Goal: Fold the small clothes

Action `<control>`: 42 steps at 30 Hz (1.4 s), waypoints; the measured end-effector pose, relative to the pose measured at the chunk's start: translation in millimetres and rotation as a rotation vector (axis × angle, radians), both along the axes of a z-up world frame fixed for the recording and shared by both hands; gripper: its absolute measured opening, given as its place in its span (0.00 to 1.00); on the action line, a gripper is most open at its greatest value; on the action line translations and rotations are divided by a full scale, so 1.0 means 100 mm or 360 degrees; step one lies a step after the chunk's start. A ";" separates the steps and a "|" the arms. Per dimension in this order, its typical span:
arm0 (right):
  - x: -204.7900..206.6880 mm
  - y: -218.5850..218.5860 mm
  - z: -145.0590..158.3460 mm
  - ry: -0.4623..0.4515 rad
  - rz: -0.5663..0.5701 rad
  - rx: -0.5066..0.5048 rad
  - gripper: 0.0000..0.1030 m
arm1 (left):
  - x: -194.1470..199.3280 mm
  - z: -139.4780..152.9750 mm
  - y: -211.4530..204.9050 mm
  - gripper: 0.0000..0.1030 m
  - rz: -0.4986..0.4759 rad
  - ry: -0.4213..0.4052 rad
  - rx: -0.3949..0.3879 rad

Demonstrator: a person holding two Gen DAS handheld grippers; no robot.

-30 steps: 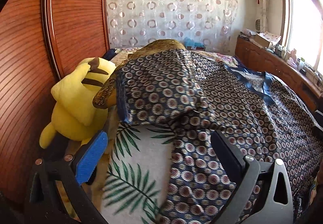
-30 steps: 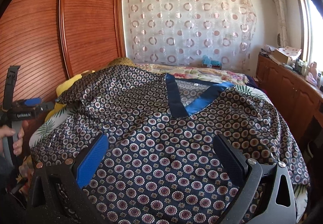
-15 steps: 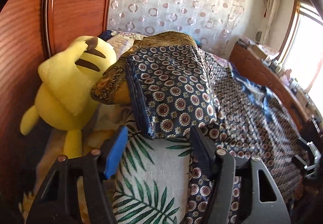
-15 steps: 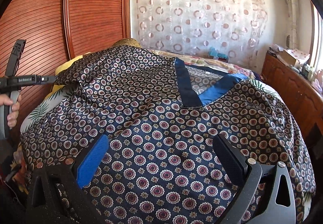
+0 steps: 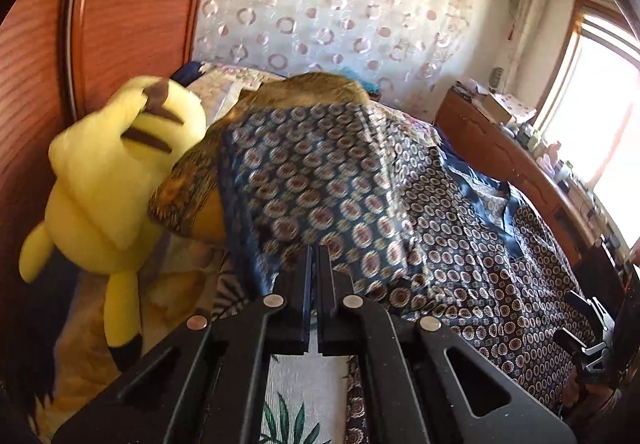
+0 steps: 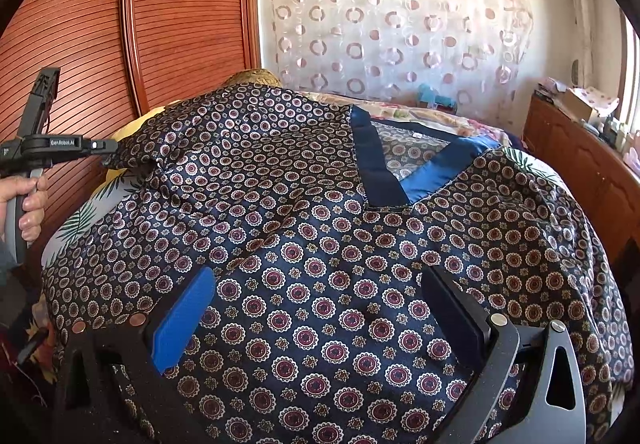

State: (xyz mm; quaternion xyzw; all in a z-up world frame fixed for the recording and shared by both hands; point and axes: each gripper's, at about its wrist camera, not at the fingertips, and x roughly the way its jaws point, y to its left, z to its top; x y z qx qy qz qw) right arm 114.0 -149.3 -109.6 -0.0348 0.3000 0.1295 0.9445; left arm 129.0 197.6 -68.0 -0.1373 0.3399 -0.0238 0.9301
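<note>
Left gripper (image 5: 314,256) angling down, jaws just closed, pinching the sleeve edge of the patterned shirt (image 6: 320,244) | right gripper (image 6: 316,308) hovering spread apart over shirt front | shirt lying across the bed (image 5: 304,396) | pinch point blurring, fabric between pads hard to confirm

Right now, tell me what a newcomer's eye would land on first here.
The navy medallion-print top spread across the bed, its blue V-neck toward the far end. Next, the yellow plush toy at the left, against the wooden wardrobe. The left tongs are shut on the top's sleeve edge; the right tongs stand open over the cloth.
</note>
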 end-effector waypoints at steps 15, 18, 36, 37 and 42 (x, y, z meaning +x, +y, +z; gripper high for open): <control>-0.01 0.02 0.00 0.0001 -0.0002 0.0016 0.99 | -0.02 -0.25 0.27 0.63 0.0110 0.0082 -0.0119; -0.01 0.01 0.00 0.0001 -0.0002 0.0017 0.99 | 0.06 -0.40 0.28 0.39 0.0034 0.0143 -0.0289; -0.14 -0.17 0.07 -0.0025 -0.0053 0.0090 0.99 | 0.36 0.41 -0.72 0.04 -0.0330 -0.0080 0.0083; -0.15 -0.20 0.07 -0.0025 -0.0061 0.0096 0.99 | 0.39 0.42 -0.85 0.04 -0.0379 -0.0075 0.0104; -0.18 -0.35 0.05 -0.0015 -0.0114 0.0124 0.99 | 0.39 0.34 -1.39 0.04 -0.0566 -0.0023 0.0223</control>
